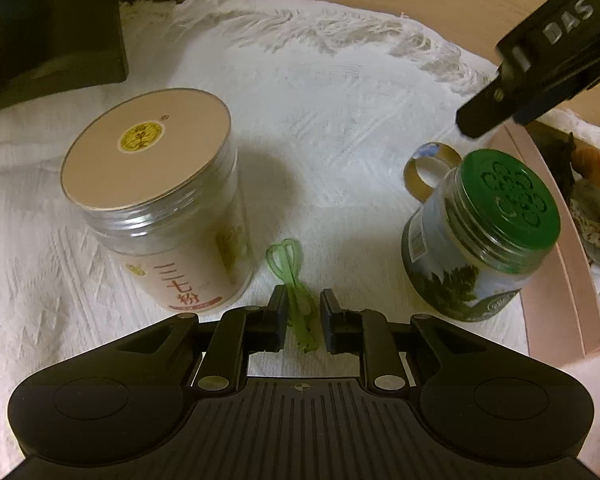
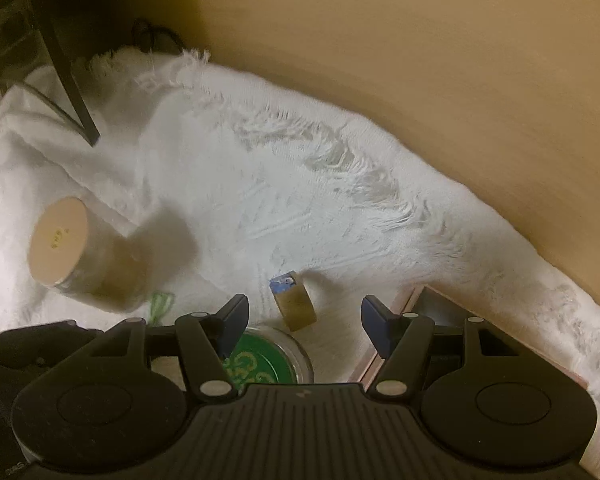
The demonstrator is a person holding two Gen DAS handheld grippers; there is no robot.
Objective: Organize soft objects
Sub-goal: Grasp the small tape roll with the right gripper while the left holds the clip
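A thin green rubber loop (image 1: 296,280) lies on the white fringed cloth (image 1: 320,100), its lower end between the fingers of my left gripper (image 1: 303,312). The jaws stand a little apart on either side of it and do not pinch it. The loop also shows in the right wrist view (image 2: 162,302). My right gripper (image 2: 304,320) is open and empty, hovering above the green-lidded jar (image 2: 260,364); it shows from outside in the left wrist view (image 1: 540,60). Soft toys (image 1: 592,184) lie in a pink bin (image 1: 556,264) at the right.
A clear jar with a pale lid (image 1: 156,200) stands left of the loop. The green-lidded jar (image 1: 484,236) stands to the right, with a tape roll (image 1: 432,168) behind it. A dark stand (image 2: 72,60) is at the back left. A wooden wall (image 2: 420,60) runs behind the cloth.
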